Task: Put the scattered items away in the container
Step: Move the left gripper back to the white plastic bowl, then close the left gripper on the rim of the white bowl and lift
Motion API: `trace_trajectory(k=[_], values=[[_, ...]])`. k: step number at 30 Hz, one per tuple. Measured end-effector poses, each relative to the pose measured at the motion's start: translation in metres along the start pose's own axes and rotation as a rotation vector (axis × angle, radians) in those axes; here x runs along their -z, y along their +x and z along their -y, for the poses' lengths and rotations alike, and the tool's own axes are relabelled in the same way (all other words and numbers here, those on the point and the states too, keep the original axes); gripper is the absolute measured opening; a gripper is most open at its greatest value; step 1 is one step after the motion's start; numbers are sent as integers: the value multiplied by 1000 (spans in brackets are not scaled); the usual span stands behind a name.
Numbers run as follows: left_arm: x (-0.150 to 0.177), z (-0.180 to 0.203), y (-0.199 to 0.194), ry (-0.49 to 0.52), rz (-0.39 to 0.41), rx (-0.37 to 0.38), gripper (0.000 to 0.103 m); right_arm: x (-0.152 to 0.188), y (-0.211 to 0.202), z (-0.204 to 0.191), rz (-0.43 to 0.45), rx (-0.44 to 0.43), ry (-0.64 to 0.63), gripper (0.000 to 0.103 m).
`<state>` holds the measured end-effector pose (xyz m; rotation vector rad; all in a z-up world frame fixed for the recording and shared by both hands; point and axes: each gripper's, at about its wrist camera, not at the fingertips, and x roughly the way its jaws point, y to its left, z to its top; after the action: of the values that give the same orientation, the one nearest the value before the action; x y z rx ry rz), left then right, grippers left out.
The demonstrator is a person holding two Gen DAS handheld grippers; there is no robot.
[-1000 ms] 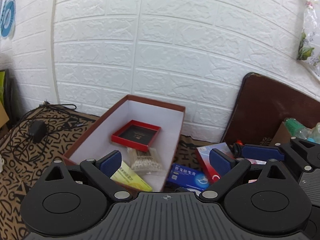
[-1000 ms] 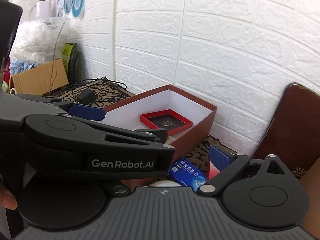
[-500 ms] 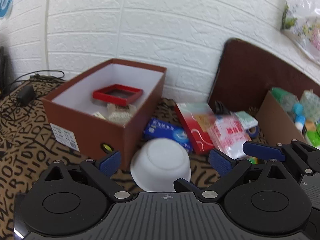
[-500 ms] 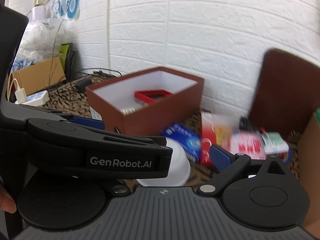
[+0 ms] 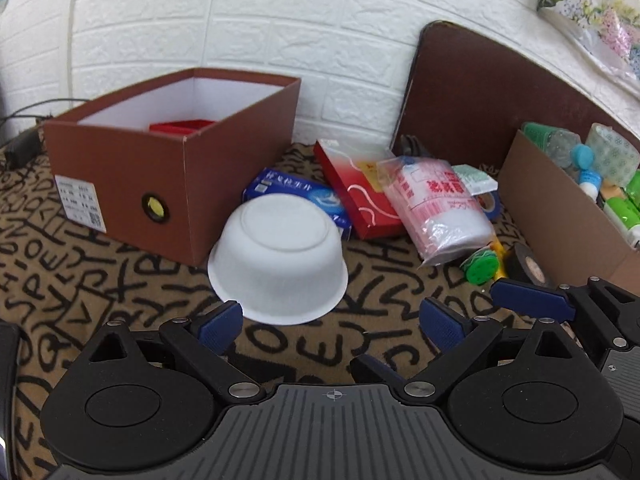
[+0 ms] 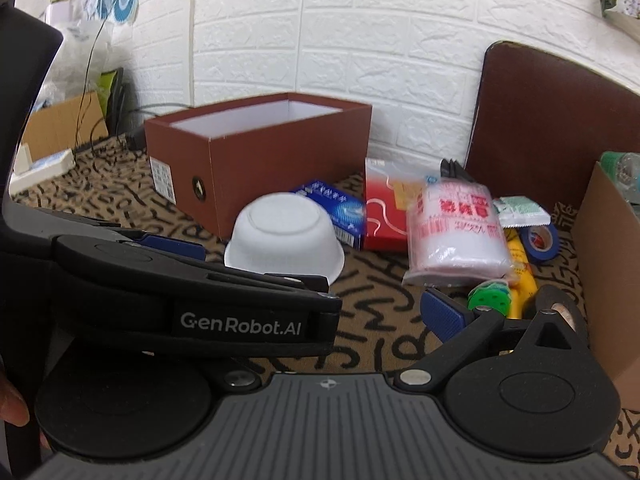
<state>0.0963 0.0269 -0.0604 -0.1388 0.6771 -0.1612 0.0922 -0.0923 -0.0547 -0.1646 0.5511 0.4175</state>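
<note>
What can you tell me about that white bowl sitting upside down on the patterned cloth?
The white round bowl looks like thin plastic or paper. It stands upside down, its flat circular base up and its flared rim down on the brown cloth with black letters. It sits just in front of the blue medicine box, hiding part of it, and close beside a corner of the brown cardboard box; contact with either is unclear. Neither gripper touches it.
</note>
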Motion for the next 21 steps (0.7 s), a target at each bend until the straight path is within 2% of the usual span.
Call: trace_trajectory(k=[12, 21], values=[[-1, -23, 28, 11, -28, -20, 95, 7, 39, -4, -46, -43, -40, 101], [-13, -34, 42, 49, -18, 21, 91, 3, 67, -1, -64, -69, -69, 101]])
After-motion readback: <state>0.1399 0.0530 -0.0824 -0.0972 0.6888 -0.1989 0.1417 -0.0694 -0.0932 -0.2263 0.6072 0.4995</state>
